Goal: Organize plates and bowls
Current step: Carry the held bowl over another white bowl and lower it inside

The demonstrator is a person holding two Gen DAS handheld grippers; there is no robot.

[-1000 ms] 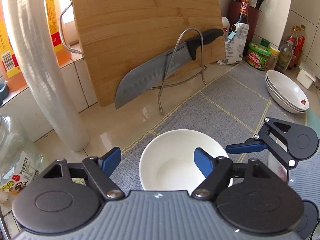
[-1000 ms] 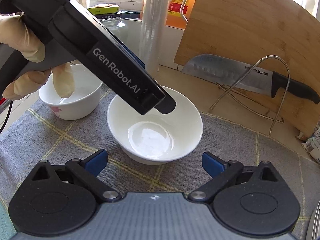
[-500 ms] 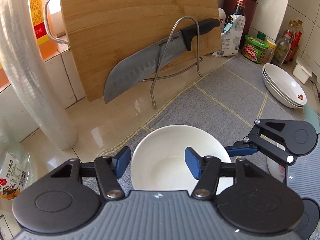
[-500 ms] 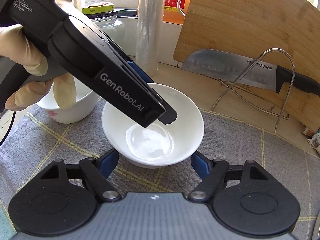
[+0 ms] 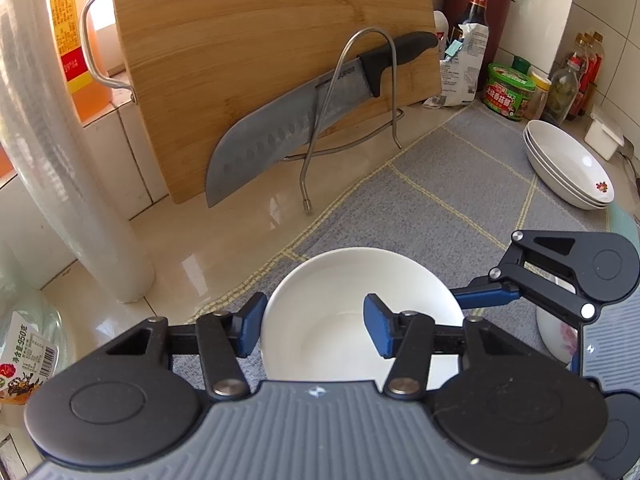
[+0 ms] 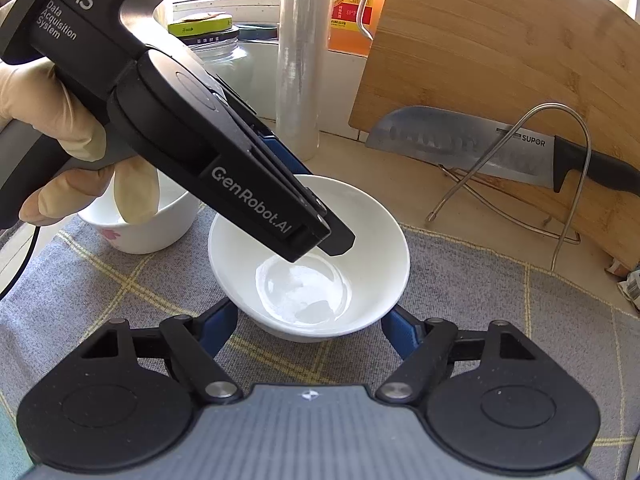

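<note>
Against the tiled wall, a broad bamboo cutting board (image 5: 272,60), grained, leaning upright. Across the counter, a grey woven mat (image 5: 452,200) crossed with pale yellow lines. Propped on a bent wire stand (image 5: 352,92), a dimpled steel knife (image 5: 288,128) with black handle. At the mat's far right edge, stacked shallow white plates (image 5: 568,168), seen only from the left wrist. Centred on the mat, a glossy plain white bowl (image 6: 312,264). Left gripper (image 5: 314,330) straddling the bowl's near-left rim, one blue pad outside, one inside, jaws narrowed but not visibly clamped. Right gripper (image 6: 310,322) jaws wide apart, flanking the bowl's base. Behind the gloved hand (image 6: 60,140), a flower-printed small bowl (image 6: 148,224), clear only from the right wrist.
</note>
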